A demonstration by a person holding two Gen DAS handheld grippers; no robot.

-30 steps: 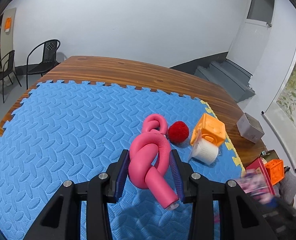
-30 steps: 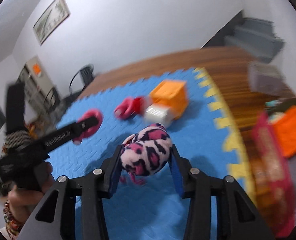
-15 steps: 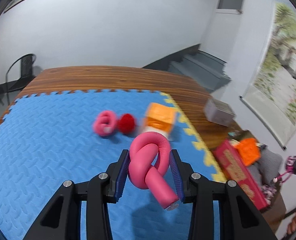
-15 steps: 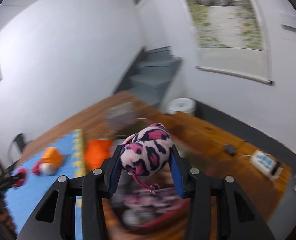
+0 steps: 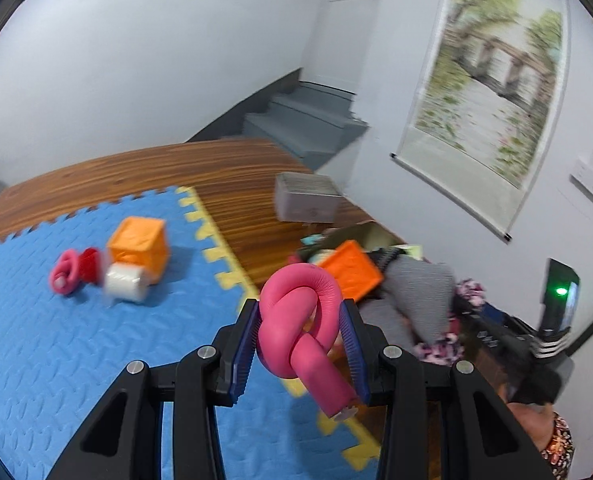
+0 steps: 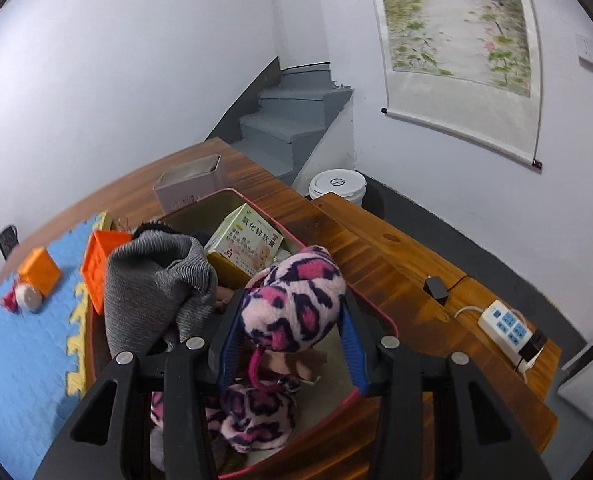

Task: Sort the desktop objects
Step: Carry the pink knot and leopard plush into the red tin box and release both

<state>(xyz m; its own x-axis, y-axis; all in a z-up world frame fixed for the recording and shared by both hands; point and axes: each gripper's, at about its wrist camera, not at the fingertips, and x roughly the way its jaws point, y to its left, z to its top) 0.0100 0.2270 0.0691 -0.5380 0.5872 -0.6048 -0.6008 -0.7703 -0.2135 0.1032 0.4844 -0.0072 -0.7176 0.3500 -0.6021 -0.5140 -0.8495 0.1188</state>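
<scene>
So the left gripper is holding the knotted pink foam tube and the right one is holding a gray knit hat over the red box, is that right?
Not quite. The right gripper is shut on a pink leopard-print plush, not the gray knit hat, which already lies in the red box; the right wrist view shows this. The left gripper does hold the knotted pink foam tube.

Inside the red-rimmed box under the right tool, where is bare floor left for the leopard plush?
Bare floor shows only along the red-rimmed box's near-right wall. The grey ribbed cloth, pale medicine carton and another leopard plush piece crowd the rest.
</scene>
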